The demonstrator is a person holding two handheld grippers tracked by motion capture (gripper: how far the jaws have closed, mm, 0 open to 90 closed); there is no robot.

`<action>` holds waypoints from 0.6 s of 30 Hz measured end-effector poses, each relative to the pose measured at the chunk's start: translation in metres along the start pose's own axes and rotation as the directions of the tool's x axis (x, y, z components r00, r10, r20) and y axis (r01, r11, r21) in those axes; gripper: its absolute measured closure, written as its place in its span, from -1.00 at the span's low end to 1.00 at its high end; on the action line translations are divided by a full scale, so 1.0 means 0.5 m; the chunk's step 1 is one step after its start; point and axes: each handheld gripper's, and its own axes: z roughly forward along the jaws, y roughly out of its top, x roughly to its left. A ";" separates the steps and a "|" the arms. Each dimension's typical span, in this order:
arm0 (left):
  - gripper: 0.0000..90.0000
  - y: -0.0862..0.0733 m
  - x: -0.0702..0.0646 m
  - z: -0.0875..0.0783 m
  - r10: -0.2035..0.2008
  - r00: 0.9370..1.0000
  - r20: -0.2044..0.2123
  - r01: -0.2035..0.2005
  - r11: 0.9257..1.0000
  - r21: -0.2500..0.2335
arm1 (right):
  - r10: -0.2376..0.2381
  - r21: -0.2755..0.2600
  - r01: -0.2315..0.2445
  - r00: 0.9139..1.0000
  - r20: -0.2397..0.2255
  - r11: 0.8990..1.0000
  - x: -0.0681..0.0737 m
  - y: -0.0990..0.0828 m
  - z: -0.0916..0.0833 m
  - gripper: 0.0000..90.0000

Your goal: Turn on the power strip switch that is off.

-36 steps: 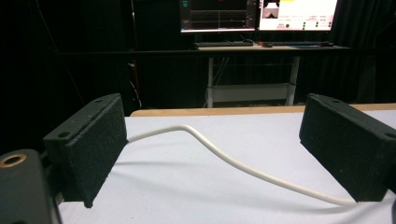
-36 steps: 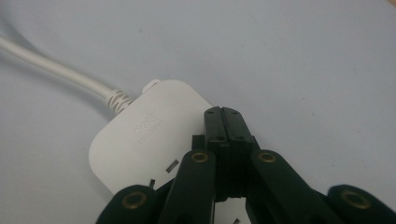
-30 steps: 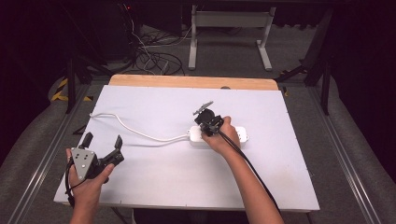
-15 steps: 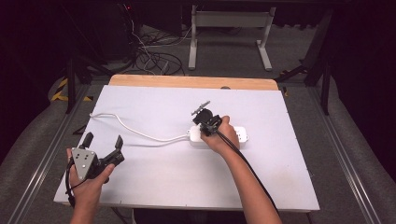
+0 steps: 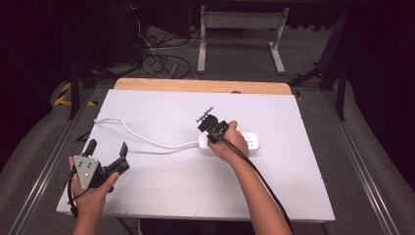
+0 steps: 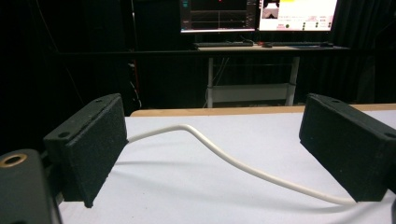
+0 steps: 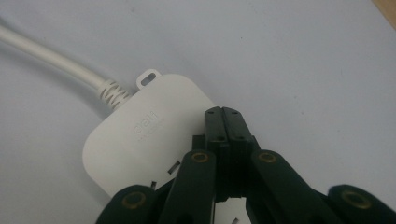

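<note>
My right gripper [image 7: 223,112] has its jaws pressed flat together with nothing between them, tips down over the top face of the white power strip [image 7: 144,140], right next to the socket slots. In the right gripper view the strip's rounded end with the little hanging tab sits around 10 o'clock from the jaw tips, and the ribbed strain relief feeds the white cord [image 7: 51,58] off toward the upper left corner. From the high view, my right hand [image 5: 230,144] is pretty much on top of the strip [image 5: 249,140], which lies a bit right of the middle of the white table [image 5: 293,196], and the right gripper [image 5: 211,128] pokes out at about 11 o'clock from my hand. The cord [image 5: 142,139] runs from the strip's left end toward 9 o'clock, curving up to the table's left edge. My left gripper [image 5: 106,151] is way over at the near left corner, well apart from the strip, jaws spread wide and holding nothing, in my left hand [image 5: 93,188]. In the left gripper view the cord [image 6: 233,161] lies on the table between the two open jaws, not touching either as far as I can tell. Past the table's wooden far edge [image 5: 205,85] there's a tangle of cables on the floor [image 5: 156,63] at 11 o'clock and a desk with lit monitors [image 6: 261,14] straight ahead.
</note>
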 end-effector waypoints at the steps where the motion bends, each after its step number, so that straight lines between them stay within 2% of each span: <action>1: -0.82 0.000 0.000 0.000 0.001 1.000 0.000 -0.001 1.000 0.000 | -0.004 0.003 0.004 1.000 0.001 1.000 0.000 0.001 0.000 1.00; 18: -0.81 0.000 0.000 0.000 0.006 1.000 -0.001 -0.006 1.000 0.002 | 0.011 0.006 -0.011 1.000 -0.006 1.000 -0.002 0.001 0.000 1.00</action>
